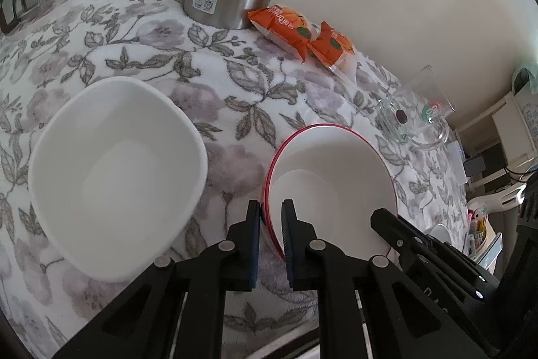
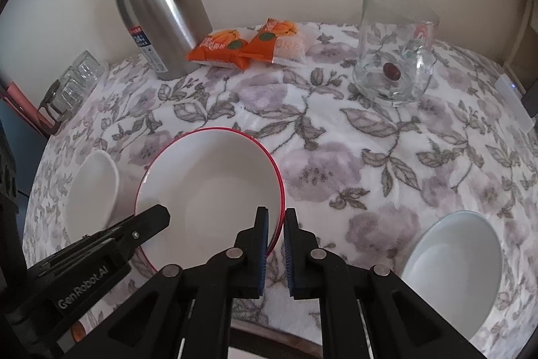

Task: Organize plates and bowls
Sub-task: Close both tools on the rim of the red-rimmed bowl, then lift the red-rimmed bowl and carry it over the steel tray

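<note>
Both grippers, left gripper and right gripper, clamp their jaws on opposite near rims of the red-rimmed plate between two white bowls on the floral worktop.

My left claw and my right claw each clamp opposite sides of the rimmed bowl on the tablecloth. Left of it sits a square bowl; to its right, near the table edge, another bowl. Behind stand a flask, snack packets and a glass mug.
</note>
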A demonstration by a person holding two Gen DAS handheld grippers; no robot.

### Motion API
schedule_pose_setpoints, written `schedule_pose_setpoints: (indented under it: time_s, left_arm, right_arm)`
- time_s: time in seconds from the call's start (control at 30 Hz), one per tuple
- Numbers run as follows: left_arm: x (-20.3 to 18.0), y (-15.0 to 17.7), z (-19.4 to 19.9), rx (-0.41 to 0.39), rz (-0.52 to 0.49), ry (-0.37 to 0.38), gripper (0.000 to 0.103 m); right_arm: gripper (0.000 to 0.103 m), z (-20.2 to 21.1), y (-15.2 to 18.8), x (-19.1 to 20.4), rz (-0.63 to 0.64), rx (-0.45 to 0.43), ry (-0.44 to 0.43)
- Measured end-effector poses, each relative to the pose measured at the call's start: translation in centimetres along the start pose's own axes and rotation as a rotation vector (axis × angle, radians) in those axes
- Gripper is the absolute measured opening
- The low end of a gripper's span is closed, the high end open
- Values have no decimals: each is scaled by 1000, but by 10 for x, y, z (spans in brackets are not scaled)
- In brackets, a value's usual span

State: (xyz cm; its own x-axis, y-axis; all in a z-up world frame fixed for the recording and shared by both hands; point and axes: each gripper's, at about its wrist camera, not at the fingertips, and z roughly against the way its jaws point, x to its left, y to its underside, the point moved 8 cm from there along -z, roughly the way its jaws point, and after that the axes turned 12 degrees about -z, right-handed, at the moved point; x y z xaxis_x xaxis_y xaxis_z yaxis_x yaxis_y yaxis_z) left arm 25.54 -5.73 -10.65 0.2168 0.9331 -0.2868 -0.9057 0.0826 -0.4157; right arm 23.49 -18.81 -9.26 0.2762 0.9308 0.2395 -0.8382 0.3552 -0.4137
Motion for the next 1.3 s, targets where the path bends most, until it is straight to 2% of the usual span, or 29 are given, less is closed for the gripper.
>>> schedule_pose_setpoints:
  time_s: [0.2,0.47,0.67,0.73,0.9,1.07,1.3]
  left_arm:
    - [-12,-1,23,-32,0,61,13]
    - [-26,1,77,-108,-15,75,13]
    - [-36,20,111,-144,-60,27,13]
    - [-38,26,120,-153,-65,38,13]
    - [-38,42,130,-151,-58,89,13]
    - [-38,61,135,-142,-65,91,13]
    - [-37,88,126,-82,-81,98,13]
  right_arm:
    - [10,32,0,-3,-16,-40,-6]
    - [10,83,10,3,-18,-90,-29]
    - [10,111,29,6,-13,-112,-39]
    - [10,120,36,4,-28,-118,-52]
    - [11,138,54,1,-39,-132,-71]
    - [11,140,75,-4,-81,-122,-106]
    - [11,129,109,-18,-129,-91,-124]
